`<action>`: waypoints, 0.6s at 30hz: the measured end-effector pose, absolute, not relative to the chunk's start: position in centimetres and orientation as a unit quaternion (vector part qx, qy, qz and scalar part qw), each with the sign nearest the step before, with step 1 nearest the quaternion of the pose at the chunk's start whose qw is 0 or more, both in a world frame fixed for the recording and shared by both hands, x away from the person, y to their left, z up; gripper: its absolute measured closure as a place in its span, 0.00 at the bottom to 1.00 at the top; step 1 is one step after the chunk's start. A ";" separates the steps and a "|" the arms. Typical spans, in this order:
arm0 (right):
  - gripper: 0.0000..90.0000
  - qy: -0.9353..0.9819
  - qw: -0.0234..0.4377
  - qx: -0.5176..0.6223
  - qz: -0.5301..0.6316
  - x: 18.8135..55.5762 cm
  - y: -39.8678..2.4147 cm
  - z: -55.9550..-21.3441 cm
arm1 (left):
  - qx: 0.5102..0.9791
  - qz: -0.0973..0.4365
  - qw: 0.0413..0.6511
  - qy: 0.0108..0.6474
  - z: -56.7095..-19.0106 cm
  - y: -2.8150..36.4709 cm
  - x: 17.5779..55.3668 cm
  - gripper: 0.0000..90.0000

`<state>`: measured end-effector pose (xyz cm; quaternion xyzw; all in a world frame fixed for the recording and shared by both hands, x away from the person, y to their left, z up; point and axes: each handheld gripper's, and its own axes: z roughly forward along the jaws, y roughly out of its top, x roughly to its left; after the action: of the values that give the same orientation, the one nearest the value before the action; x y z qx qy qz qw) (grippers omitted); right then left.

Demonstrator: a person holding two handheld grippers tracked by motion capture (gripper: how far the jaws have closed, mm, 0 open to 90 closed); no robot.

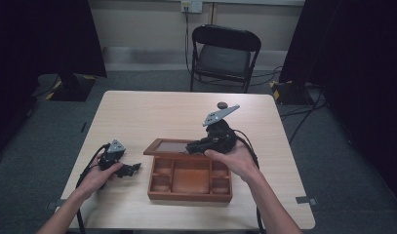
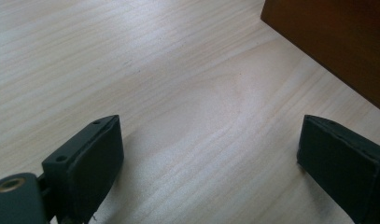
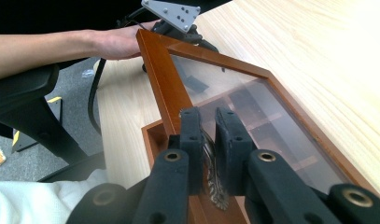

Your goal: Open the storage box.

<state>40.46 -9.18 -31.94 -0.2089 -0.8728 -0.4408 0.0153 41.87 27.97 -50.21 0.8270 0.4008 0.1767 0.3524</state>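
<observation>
High view overhead, tool views close

Wooden box (image 1: pixel 190 179) w/ brown finish sits near the front-centre of the table, open; inside split into several compartments, small ones at the sides, a bigger one in the middle. Glass-paned lid (image 3: pixel 253 109) w/ wood frame is raised, tilted back at the far edge. Small ornate metal clasp (image 3: pixel 214 186) on lid's front edge.

a black folding chair (image 1: pixel 225 51) stands beyond the table (image 1: pixel 137 112) at twelve o'clock. a small dark round object (image 1: pixel 222 105) lies on the table at one o'clock.
</observation>
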 end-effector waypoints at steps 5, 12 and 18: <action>0.92 -0.872 0.014 -0.210 -0.442 40.7 -9.2 -31.7 | 0.827 0.177 0.352 0.401 -50.2 28.0 41.9 0.07; 0.92 -0.870 0.013 -0.210 -0.446 41.1 -9.3 -31.5 | 0.827 0.177 0.352 0.401 -50.2 28.0 41.9 0.07; 0.92 -0.870 0.012 -0.211 -0.446 41.3 -9.3 -31.2 | 0.827 0.176 0.352 0.401 -50.2 28.0 41.9 0.07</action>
<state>41.30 -9.25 -31.20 -0.2109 -0.8698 -0.4458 0.0117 41.87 27.98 -50.21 0.8270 0.4011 0.1765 0.3521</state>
